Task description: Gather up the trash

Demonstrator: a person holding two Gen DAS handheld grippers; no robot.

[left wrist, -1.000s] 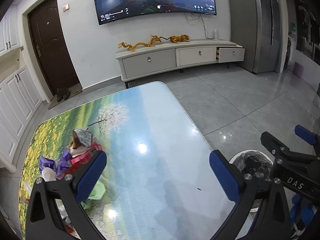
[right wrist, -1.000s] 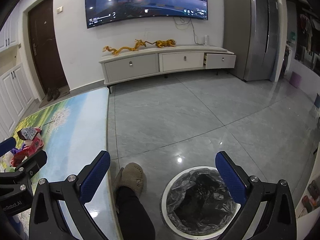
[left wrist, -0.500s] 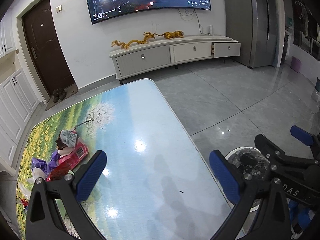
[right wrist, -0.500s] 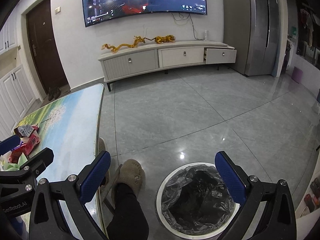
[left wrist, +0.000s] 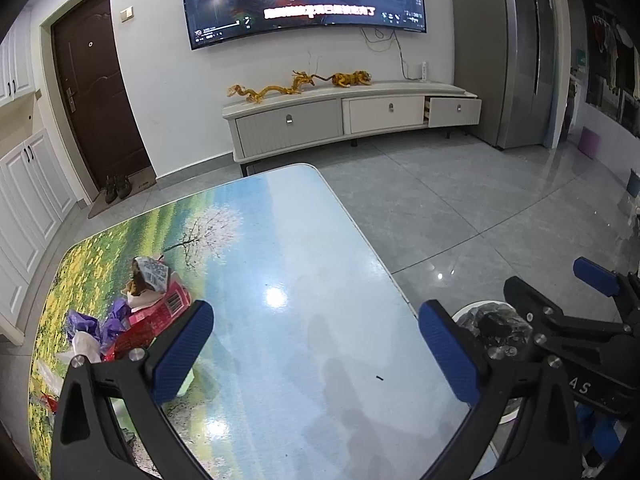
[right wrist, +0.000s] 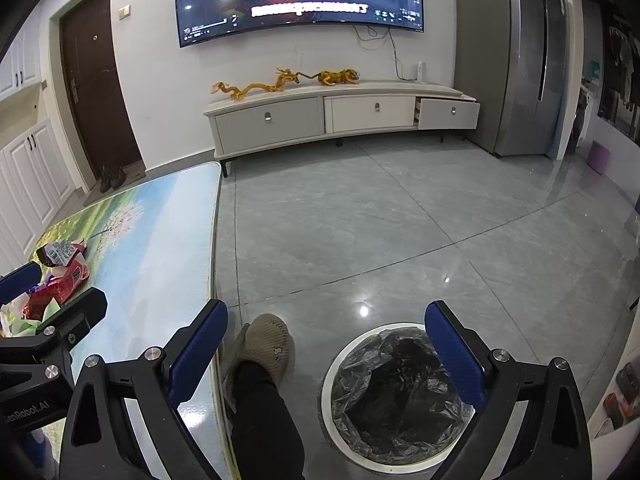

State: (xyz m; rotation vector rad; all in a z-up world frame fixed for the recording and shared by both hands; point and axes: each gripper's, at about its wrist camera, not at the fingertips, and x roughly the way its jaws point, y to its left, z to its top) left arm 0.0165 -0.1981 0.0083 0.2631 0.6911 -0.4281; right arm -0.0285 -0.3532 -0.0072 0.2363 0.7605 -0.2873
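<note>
Here, taken near to far, with the table as landmark:

Left gripper [left wrist: 316,352]: black frame with blue pads, spread wide and holding nothing, over the near part of the glossy table with a painted landscape top [left wrist: 288,264].

Right gripper [right wrist: 326,354]: same build, jaws wide apart and empty, off the table's right edge, above the floor.

Bin: round white-rimmed trash bin lined with a black plastic bag [right wrist: 394,400], on the floor right of the table, under the right gripper.

Foot: a person's beige slipper [right wrist: 266,342] and dark trouser leg, between table and bin.

Trash: heap of crumpled wrappers [left wrist: 132,316], red, purple and white, on the table's left side, left of the left gripper.

Far wall: low white TV cabinet [left wrist: 352,118] beyond the table's far end.
</note>
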